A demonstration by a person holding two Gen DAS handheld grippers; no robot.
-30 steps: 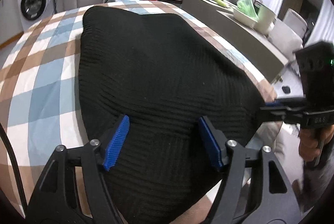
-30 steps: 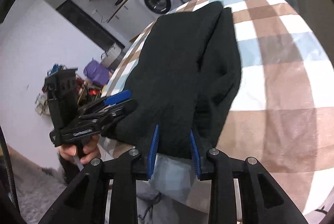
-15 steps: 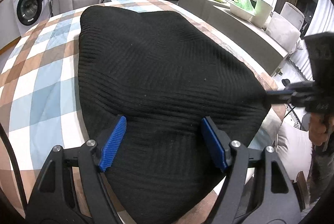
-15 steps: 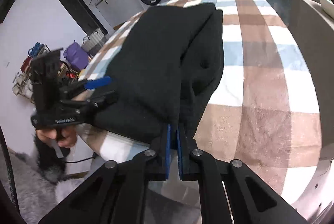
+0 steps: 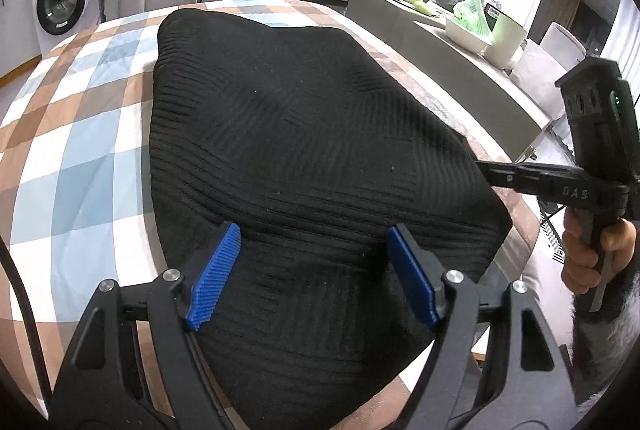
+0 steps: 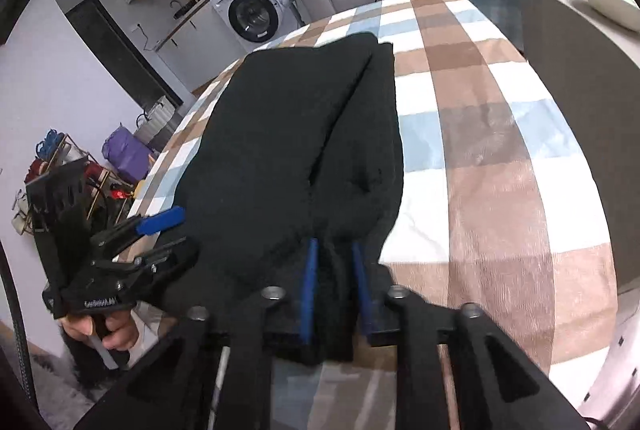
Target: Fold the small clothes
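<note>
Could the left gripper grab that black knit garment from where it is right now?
Probably yes: the left gripper hangs open right over the black garment's near edge, nothing between them.

Left gripper [image 5: 314, 272] held low with blue fingers [image 5: 214, 276] spread wide. Right gripper [image 6: 334, 288] kept level, fingers [image 6: 309, 286] narrowly parted, cloth bunched between them.

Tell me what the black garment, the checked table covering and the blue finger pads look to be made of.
Black garment: a matte ribbed knit, perhaps wool or acrylic; fine parallel ridges show.
Checked table covering: soft woven or printed cloth, slightly creased; the fibre is unclear.
Blue finger pads: moulded or printed plastic or rubber, with close grip ridges.
</note>
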